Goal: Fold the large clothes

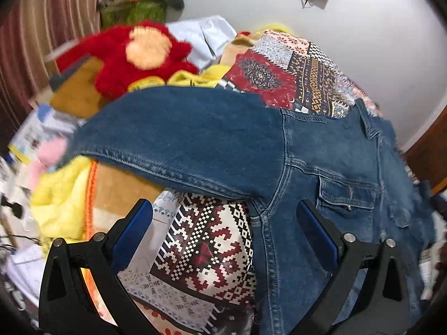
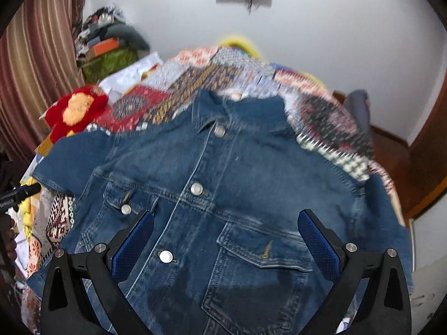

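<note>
Right now a blue denim jacket [image 2: 212, 195] lies spread front-up on a bed covered with a patchwork bedspread [image 2: 195, 78], buttons closed down the middle and collar pointing toward the far wall. Neither tool holds anything. The right tool [image 2: 225, 240] hovers over the lower front of the jacket with its two blue-padded fingers [image 2: 318, 240] well apart, one on each side of the chest pocket, and I cannot tell whether they touch the cloth. The left tool [image 1: 223, 231] also has its fingers spread wide; it hangs over the bedspread just beside the jacket's side seam, under the armpit.

What the coming move turns on is the left sleeve [image 1: 178, 136]. Seen from the left wrist, it stretches out sideways from the shoulder seam, its long axis running across the view and away to the left, ending near a red plush toy [image 1: 139, 53] and some yellow fabric [image 1: 61, 192] at the bed's edge. The cuff lies ahead of the left tool and off to its left, while the right tool sits over the jacket's body, well apart from it. So the left hand is plainly the nearer one for this sleeve.

My judgement is that the folding has barely begun: the garment is laid flat but no fold is visible. A sensible next step would be to bring that outstretched sleeve inward across the front, which means reaching out toward the cuff end first.
</note>
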The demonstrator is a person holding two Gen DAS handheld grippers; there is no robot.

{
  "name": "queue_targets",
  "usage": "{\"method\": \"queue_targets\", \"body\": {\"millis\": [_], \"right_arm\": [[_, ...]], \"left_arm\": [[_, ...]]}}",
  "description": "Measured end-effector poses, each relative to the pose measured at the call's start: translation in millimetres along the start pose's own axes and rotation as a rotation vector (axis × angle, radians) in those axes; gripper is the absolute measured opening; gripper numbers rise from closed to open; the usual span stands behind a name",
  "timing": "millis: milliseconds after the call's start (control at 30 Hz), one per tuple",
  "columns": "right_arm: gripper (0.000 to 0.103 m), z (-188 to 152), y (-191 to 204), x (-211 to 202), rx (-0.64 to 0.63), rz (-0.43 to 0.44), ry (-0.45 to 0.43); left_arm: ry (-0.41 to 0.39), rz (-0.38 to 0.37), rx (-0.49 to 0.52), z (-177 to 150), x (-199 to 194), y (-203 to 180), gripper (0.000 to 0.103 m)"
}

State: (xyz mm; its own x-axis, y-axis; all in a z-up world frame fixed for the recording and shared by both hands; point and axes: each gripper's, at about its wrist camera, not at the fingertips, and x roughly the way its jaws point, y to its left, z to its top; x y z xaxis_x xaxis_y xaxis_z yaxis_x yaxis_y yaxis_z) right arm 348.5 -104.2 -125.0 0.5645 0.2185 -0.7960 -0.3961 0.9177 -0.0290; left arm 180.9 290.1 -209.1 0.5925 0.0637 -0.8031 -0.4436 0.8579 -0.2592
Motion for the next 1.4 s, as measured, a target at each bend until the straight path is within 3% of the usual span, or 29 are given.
{"method": "queue_targets", "body": {"millis": [233, 400, 533, 633, 733, 867, 1033, 1267, 1400], "right_arm": [[0.101, 1, -2, 50, 0.013, 0.071, 0.132], [0.097, 0, -3, 70, 0.039, 0.105, 0.185], [0.089, -1, 0, 84, 0.033, 0.12, 0.227], [0.084, -5, 1, 91, 0.047, 0.14, 0.252], [0.084, -8, 2, 97, 0.05, 0.158, 0.27], [0.084, -14, 4, 102, 0.053, 0.173, 0.294], [0.084, -18, 2, 97, 0.074, 0.186, 0.304], [0.084, -9, -13, 67, 0.123, 0.207, 0.247], [0.084, -8, -23, 47, 0.135, 0.207, 0.215]], "left_arm": [[0.037, -0.098, -0.089, 16, 13, 40, 0.101], [0.075, -0.125, -0.169, 27, 32, 60, 0.084], [0.102, -0.192, -0.276, 30, 45, 77, 0.082], [0.097, -0.183, -0.311, 34, 49, 84, 0.072], [0.091, -0.112, -0.328, 36, 47, 86, 0.05], [0.044, -0.006, -0.269, 39, 34, 80, 0.022], [-0.074, 0.108, -0.087, 53, 5, 47, 0.013], [-0.204, 0.065, 0.09, 81, -30, -15, 0.008], [-0.206, 0.014, 0.211, 86, -26, -68, 0.008]]}}
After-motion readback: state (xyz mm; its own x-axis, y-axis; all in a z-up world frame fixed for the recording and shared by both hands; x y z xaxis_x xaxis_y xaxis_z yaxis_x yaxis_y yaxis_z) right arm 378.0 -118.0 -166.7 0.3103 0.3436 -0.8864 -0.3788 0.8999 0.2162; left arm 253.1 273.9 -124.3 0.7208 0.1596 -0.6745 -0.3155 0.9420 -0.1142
